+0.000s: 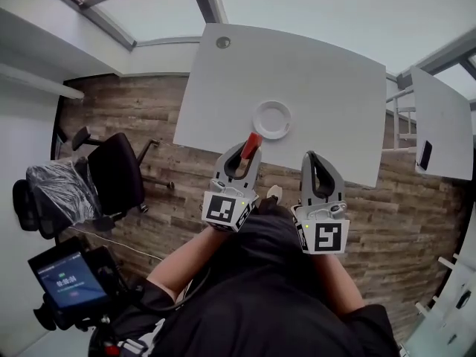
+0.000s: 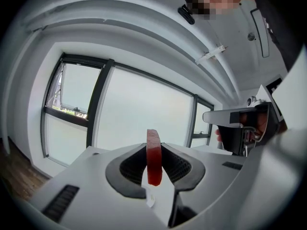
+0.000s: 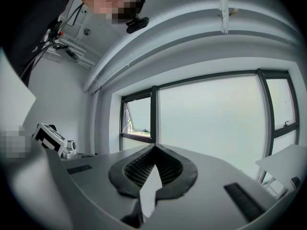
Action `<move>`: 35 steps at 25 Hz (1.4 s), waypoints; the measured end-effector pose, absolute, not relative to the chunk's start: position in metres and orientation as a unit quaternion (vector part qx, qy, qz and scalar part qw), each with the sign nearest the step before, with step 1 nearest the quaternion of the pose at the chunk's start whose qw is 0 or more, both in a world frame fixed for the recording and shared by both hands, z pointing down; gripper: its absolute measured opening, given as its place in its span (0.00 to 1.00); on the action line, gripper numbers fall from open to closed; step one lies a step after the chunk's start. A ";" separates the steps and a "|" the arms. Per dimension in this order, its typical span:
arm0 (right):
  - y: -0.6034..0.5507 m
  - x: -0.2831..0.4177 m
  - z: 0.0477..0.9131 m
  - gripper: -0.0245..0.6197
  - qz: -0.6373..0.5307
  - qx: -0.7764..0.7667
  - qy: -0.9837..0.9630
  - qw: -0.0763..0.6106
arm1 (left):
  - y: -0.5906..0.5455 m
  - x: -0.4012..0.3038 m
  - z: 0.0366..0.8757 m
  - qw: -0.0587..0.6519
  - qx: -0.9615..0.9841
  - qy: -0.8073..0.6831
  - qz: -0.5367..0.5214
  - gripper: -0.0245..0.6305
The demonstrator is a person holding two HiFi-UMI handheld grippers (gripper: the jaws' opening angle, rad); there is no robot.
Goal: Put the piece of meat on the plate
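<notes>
Desk (image 1: 312, 73): white, broad top.
Plate (image 1: 272, 119): white, round, flat on the desk near its front edge.
Grommet (image 1: 223, 42): round, far left of the plate.

Meat (image 1: 251, 143) lower end hidden between left tongs (image 1: 248, 152); screen (image 1: 71, 282) text illegible.

A white desk (image 1: 297, 73) stands on a wood-plank floor (image 1: 119, 110). A black office chair (image 1: 115, 173) sits at nine o'clock. Tall windows (image 2: 139, 109) give pale daylight.

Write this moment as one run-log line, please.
left gripper: jaws shut on piece of meat | right gripper: jaws shut, empty | plate: empty, on table
</notes>
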State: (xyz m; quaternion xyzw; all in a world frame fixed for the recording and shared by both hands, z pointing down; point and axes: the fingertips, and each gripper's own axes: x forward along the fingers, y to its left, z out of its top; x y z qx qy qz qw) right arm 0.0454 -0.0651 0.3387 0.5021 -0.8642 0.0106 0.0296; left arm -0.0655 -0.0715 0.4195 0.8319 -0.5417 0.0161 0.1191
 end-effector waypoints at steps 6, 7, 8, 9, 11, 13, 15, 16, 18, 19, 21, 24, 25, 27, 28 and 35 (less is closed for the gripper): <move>-0.075 0.042 0.344 0.04 0.020 0.484 -0.874 0.031 | -0.092 -0.051 0.439 0.115 0.834 -0.538 0.039 0.18; -0.076 0.041 0.345 0.04 0.024 0.480 -0.876 0.029 | -0.095 -0.048 0.443 0.118 0.835 -0.536 0.040 0.18; -0.077 0.041 0.347 0.04 0.027 0.478 -0.877 0.029 | -0.099 -0.046 0.447 0.120 0.835 -0.535 0.044 0.18; -0.078 0.042 0.348 0.04 0.028 0.477 -0.878 0.030 | -0.103 -0.045 0.451 0.121 0.835 -0.535 0.047 0.18; -0.081 0.044 0.351 0.04 0.027 0.476 -0.878 0.033 | -0.112 -0.041 0.457 0.123 0.834 -0.535 0.054 0.18; -0.082 0.046 0.352 0.04 0.028 0.476 -0.878 0.034 | -0.118 -0.039 0.466 0.122 0.834 -0.534 0.070 0.18; -0.084 0.046 0.354 0.04 0.036 0.478 -0.877 0.035 | -0.124 -0.038 0.471 0.119 0.835 -0.531 0.081 0.18; -0.085 0.046 0.356 0.04 0.040 0.478 -0.876 0.037 | -0.126 -0.038 0.473 0.120 0.836 -0.529 0.084 0.18; -0.094 0.050 0.363 0.04 0.046 0.480 -0.875 0.040 | -0.135 -0.033 0.489 0.128 0.837 -0.523 0.095 0.18; -0.103 0.055 0.369 0.04 0.048 0.481 -0.874 0.042 | -0.142 -0.028 0.500 0.132 0.838 -0.520 0.102 0.18; -0.120 0.065 0.382 0.04 0.053 0.485 -0.872 0.045 | -0.159 -0.019 0.521 0.137 0.838 -0.516 0.115 0.18; -0.119 0.069 0.385 0.04 0.059 0.493 -0.867 0.048 | -0.162 -0.015 0.531 0.130 0.841 -0.508 0.134 0.18; -0.116 0.070 0.383 0.04 0.056 0.497 -0.864 0.048 | -0.159 -0.013 0.533 0.126 0.844 -0.503 0.141 0.18; -0.111 0.074 0.376 0.04 0.038 0.510 -0.858 0.045 | -0.154 -0.010 0.539 0.125 0.847 -0.495 0.148 0.18; -0.110 0.075 0.373 0.04 0.028 0.514 -0.856 0.044 | -0.153 -0.009 0.543 0.127 0.847 -0.493 0.151 0.18; -0.105 0.073 0.370 0.04 0.026 0.511 -0.857 0.051 | -0.151 -0.012 0.569 0.111 0.845 -0.493 0.176 0.18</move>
